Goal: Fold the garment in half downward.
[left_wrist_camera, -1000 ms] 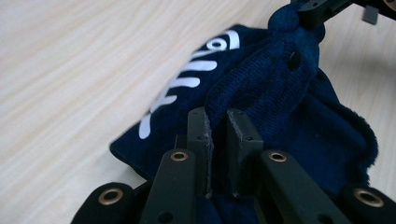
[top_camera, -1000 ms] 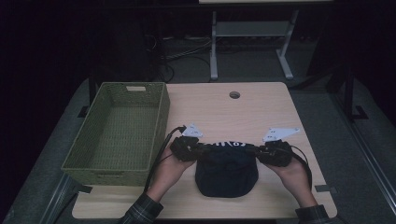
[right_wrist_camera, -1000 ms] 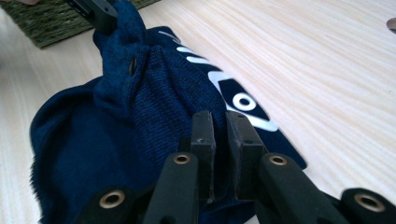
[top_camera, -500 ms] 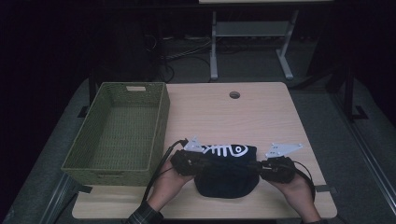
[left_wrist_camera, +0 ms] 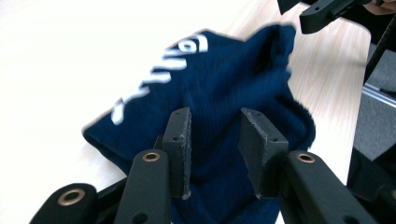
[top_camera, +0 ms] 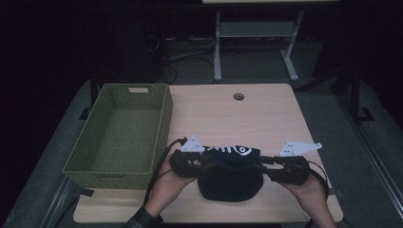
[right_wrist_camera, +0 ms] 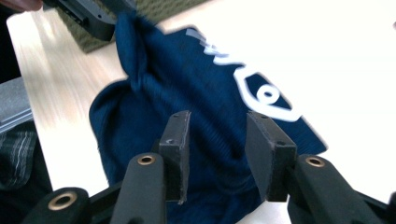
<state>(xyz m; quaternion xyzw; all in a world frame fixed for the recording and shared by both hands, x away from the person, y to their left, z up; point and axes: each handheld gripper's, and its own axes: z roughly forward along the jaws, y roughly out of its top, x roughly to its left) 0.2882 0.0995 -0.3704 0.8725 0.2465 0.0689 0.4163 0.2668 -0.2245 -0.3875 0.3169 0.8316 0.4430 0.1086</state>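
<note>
Now both grippers have just been opening: the left gripper and right gripper stand parted, pads off the dark navy knitted cap. It lies on the pale wooden desk.

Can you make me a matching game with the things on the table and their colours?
Things:
1. basket
2. hat
3. table
4. fish bones picture

Colours:
A. white
B. light wood
C. green
D. dark blue

Pairs: 1-C, 2-D, 3-B, 4-A
</note>
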